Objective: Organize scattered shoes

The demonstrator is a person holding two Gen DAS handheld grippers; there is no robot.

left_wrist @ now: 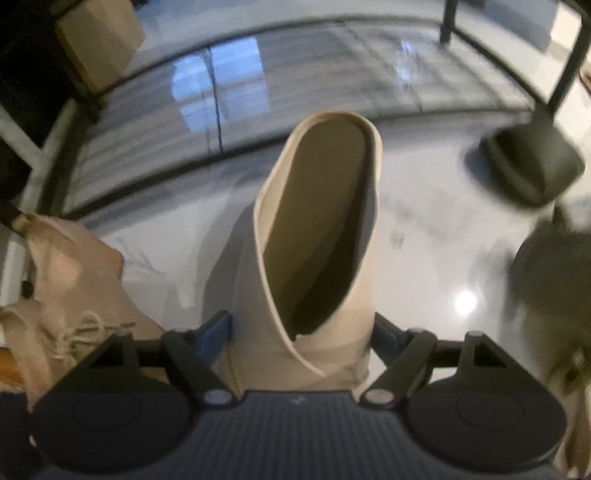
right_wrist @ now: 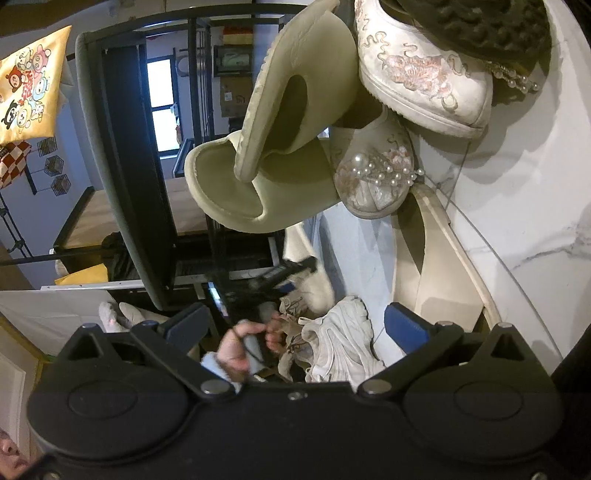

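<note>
My left gripper (left_wrist: 301,332) is shut on the heel end of a beige slide slipper (left_wrist: 317,221), which sticks out forward above a glossy white floor. A slatted shelf (left_wrist: 295,81) of a dark-framed rack lies just beyond its toe. My right gripper (right_wrist: 295,325) is open with nothing between its blue pads (right_wrist: 404,326). Ahead of it lie two cream slides (right_wrist: 295,81), one stacked over the other, two embroidered white shoes (right_wrist: 424,77), one with pearls (right_wrist: 376,173), and another beige slide (right_wrist: 443,266). A white sneaker (right_wrist: 340,343) lies close in.
A beige lace-up sneaker (left_wrist: 62,295) sits at the left and a dark shoe (left_wrist: 532,166) at the right of the left wrist view. A dark fuzzy shoe (right_wrist: 480,26) lies at the top right. A hand (right_wrist: 240,347) holds a gripper handle. Black rack frames (right_wrist: 122,147) stand behind.
</note>
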